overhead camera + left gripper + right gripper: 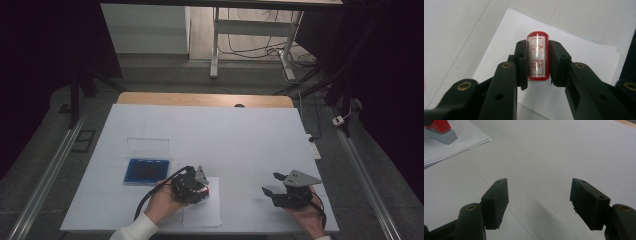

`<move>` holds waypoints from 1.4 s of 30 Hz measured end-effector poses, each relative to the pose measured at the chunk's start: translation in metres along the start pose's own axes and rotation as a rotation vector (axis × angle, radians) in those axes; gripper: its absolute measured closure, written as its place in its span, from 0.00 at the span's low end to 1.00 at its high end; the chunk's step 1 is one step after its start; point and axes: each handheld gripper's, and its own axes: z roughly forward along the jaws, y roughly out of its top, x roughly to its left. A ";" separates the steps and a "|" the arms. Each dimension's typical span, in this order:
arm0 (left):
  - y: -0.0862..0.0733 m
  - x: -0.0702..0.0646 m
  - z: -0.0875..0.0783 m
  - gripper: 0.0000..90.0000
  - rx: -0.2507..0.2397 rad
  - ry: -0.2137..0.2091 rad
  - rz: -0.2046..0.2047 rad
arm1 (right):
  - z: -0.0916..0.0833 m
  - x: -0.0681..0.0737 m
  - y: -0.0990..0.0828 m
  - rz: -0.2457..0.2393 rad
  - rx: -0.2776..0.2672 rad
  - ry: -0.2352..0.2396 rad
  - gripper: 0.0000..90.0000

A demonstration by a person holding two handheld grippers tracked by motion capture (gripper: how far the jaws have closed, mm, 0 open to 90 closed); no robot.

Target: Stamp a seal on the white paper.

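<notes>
My left gripper (pixel 537 62) is shut on a red stamp (pixel 537 56) whose white label bears red characters. The stamp stands pressed on a small stack of white paper (pixel 584 57). From above, the left gripper (pixel 202 190) sits at the near middle of the table over that paper (pixel 202 212). In the right gripper view the stamp (pixel 440 130) rests on the paper (pixel 461 142) at the far left. My right gripper (pixel 275 185) hovers open to the right, and its jaws (pixel 539 200) stand wide apart over bare table cover with nothing between them.
A blue ink pad box (pixel 146 171) with its clear lid (pixel 148 148) tipped back lies left of the left gripper. White sheeting (pixel 225 135) covers the table. Beyond the far edge stand a white desk frame (pixel 250 35) and floor cables.
</notes>
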 end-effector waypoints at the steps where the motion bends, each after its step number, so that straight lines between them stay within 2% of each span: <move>1: 0.000 -0.001 0.000 0.78 0.002 0.008 0.003 | 0.000 0.000 0.000 -0.001 0.000 0.000 0.34; 6: 0.001 -0.003 0.001 0.78 0.013 0.015 0.002 | 0.000 0.000 0.000 0.000 0.001 -0.007 0.34; 14: 0.001 0.001 0.002 0.79 0.020 -0.006 0.004 | 0.001 0.000 0.000 -0.003 0.001 -0.001 0.34; 42: 0.002 0.000 0.002 0.79 0.024 -0.002 0.015 | 0.001 0.000 0.000 -0.002 -0.003 0.000 0.34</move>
